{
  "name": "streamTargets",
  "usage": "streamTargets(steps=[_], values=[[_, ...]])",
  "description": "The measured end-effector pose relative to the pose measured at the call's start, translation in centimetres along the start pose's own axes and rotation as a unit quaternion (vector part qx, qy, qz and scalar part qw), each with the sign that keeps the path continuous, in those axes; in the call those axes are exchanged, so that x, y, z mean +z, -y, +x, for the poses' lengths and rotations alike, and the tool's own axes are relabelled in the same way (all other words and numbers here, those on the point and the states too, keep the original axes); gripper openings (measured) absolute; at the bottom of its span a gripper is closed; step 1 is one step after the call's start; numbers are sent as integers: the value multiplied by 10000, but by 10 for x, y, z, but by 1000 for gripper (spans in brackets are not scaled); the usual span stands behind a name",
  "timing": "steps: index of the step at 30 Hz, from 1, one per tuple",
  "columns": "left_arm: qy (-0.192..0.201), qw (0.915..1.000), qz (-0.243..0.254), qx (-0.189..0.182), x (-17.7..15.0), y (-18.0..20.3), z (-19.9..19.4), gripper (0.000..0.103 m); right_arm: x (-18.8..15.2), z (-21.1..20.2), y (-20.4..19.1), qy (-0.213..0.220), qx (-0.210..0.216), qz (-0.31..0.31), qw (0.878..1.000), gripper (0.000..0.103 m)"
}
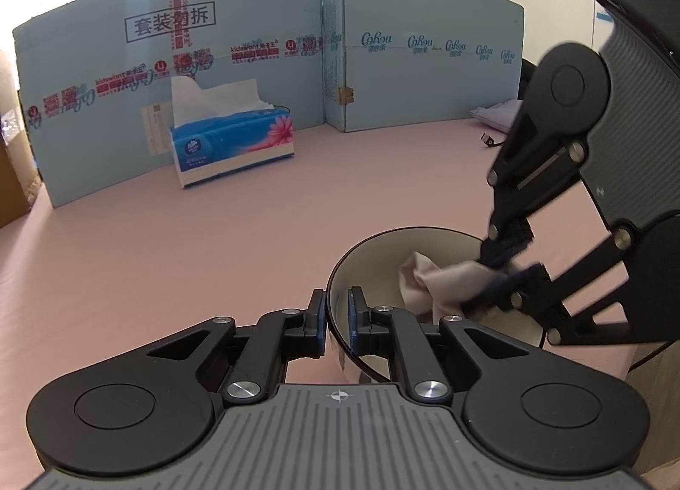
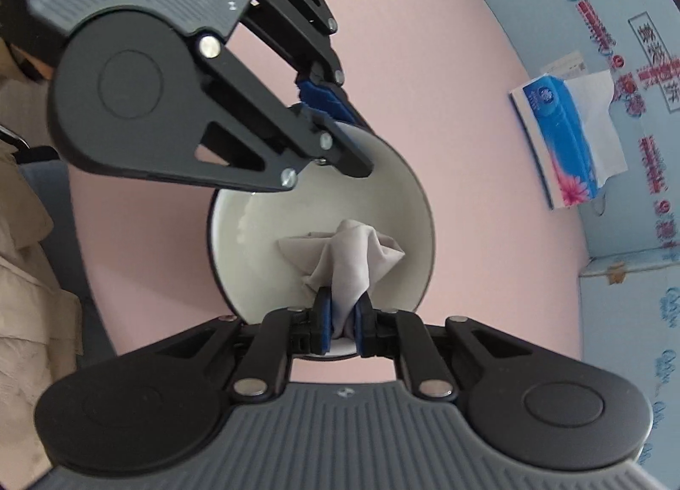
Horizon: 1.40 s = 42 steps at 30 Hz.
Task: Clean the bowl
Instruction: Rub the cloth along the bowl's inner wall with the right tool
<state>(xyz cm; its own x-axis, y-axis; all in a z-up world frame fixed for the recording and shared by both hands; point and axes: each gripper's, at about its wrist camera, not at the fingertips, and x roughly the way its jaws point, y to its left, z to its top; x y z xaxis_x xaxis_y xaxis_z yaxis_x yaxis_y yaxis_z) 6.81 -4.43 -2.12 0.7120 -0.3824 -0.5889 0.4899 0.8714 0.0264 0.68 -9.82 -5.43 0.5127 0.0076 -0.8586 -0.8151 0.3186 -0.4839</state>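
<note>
The left gripper [image 1: 338,322] is clamped on the near rim of the bowl [image 1: 378,243]: one blue pad sits outside the wall, the other inside, and the rim runs between them. The bowl is dark outside and cream-white inside, and it stands on the pink table [image 1: 212,235] just ahead of this gripper.

In the right wrist view the right gripper [image 2: 342,326] points steeply down into the bowl [image 2: 408,192]. Its jaws are closed on a bunched pale cloth [image 2: 344,252], which spreads out from the pads onto the white inside of the bowl. The left gripper [image 2: 335,107] reaches in from the upper left of that view and holds the far rim there.

From the left wrist view the right gripper [image 1: 505,277] comes in from the right, slightly blurred, with the cloth [image 1: 429,281] pressed low inside the bowl against its right wall.

Farther back on the table a blue tissue box [image 1: 231,141] stands well apart from the bowl, a white tissue sticking up from its top. Behind it a light-blue cardboard screen [image 1: 382,77] with printed lettering closes off the back of the table. At the far right edge lies a pale folded cloth [image 1: 495,114], with a small dark item just beside it that is too small to tell.
</note>
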Motion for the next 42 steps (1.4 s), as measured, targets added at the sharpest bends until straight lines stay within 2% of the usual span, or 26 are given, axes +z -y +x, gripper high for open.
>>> streamTargets(steps=[4,7,10,14,18,20,22,24,27,33,35,37,39,42], values=[[10,10000,12,-20,0,-1,0,14,-2,-4,4,148,-136,-17,9998,8],[20,10000,20,-34,0,-1,0,14,-3,7,10,94,57,-56,9999,8],[35,10000,30,-32,1,-1,0,14,-16,-1,6,38,212,-79,9997,8],[55,10000,69,-32,2,0,1,13,-7,1,13,17,500,112,9987,11],[64,9999,48,-120,5,-1,2,13,-16,-7,16,99,948,421,9946,13],[52,9999,38,-116,7,-1,2,18,-21,-14,12,205,1156,507,9918,13],[35,10000,55,-32,7,2,1,20,-25,-19,10,283,1169,600,9909,13],[44,10000,18,-18,5,3,-3,29,-32,-26,9,395,1173,745,9895,13],[40,10000,-80,7,2,5,-10,34,-40,-33,3,524,1144,815,9887,13],[-37,9993,-361,-3,-9,13,-28,34,-58,-47,-5,761,1112,992,9859,13],[-34,9992,-376,123,-10,17,-29,33,-64,-51,-5,802,1120,1035,9850,13],[-43,9990,-358,266,-10,21,-27,30,-68,-56,-7,859,1124,1068,9842,13],[-72,9989,-328,326,-9,21,-24,22,-72,-61,-6,923,1154,1089,9830,13],[-107,9994,-189,265,-6,19,-21,19,-79,-67,-6,949,1185,1138,9818,13]])
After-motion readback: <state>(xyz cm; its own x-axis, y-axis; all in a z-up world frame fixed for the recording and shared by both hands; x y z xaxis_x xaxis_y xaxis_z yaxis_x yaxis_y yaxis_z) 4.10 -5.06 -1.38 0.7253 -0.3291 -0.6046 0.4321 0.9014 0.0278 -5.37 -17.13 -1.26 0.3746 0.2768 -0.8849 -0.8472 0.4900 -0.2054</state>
